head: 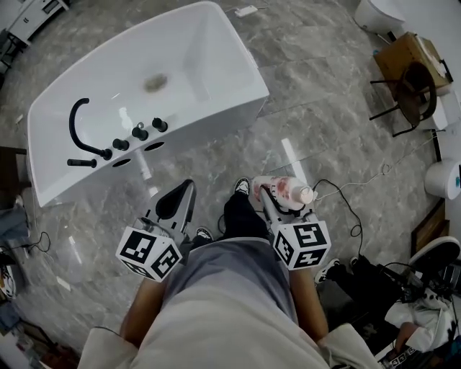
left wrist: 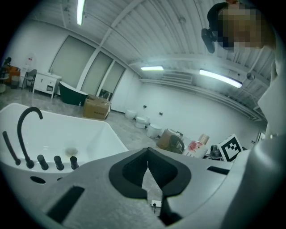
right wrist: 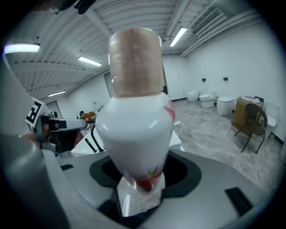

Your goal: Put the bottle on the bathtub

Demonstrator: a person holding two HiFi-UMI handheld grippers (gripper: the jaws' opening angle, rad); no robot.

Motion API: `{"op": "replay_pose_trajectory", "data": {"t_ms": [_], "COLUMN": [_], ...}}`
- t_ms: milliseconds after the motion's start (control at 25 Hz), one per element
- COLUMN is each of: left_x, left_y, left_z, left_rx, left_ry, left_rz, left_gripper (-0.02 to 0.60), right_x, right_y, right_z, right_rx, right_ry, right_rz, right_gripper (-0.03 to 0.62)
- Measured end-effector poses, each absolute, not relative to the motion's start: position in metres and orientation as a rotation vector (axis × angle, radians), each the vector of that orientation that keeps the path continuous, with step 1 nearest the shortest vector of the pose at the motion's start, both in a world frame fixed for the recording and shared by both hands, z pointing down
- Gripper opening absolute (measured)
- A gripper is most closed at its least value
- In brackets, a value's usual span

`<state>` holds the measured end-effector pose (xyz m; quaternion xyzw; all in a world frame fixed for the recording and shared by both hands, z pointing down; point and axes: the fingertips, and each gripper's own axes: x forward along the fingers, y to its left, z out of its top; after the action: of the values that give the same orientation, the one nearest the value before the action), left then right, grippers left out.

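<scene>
The white bathtub stands on the floor at upper left, with a black faucet and black knobs on its near deck. My right gripper is shut on a white bottle with a pinkish cap and red print, held over the floor to the right of the tub. In the right gripper view the bottle rises out of the gripper. My left gripper hovers just in front of the tub, shut and holding nothing. In the left gripper view, tub and faucet lie beyond that gripper.
A chair and a brown box stand at upper right. White toilets sit along the far and right sides. A black cable runs over the grey marble floor by my feet. Clutter fills the lower right.
</scene>
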<state>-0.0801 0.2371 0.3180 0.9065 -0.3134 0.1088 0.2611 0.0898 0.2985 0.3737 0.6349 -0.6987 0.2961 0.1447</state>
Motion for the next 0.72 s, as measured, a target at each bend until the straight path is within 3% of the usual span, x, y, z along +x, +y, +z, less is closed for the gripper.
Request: {"op": "replay_pose_trajectory", "data": {"t_ms": [720], "left_x": [0.042], "left_y": [0.123], "left_z": [0.321], "left_rx": [2.445], "left_ry": [-0.998], "left_rz": [0.386], "left_gripper": [0.008], "right_x": [0.182], "right_y": [0.169], "right_z": [0.406], "right_rx": [1.544], "right_ry": [-2.151], "right_rz": [0.885], "right_gripper": [0.224]}}
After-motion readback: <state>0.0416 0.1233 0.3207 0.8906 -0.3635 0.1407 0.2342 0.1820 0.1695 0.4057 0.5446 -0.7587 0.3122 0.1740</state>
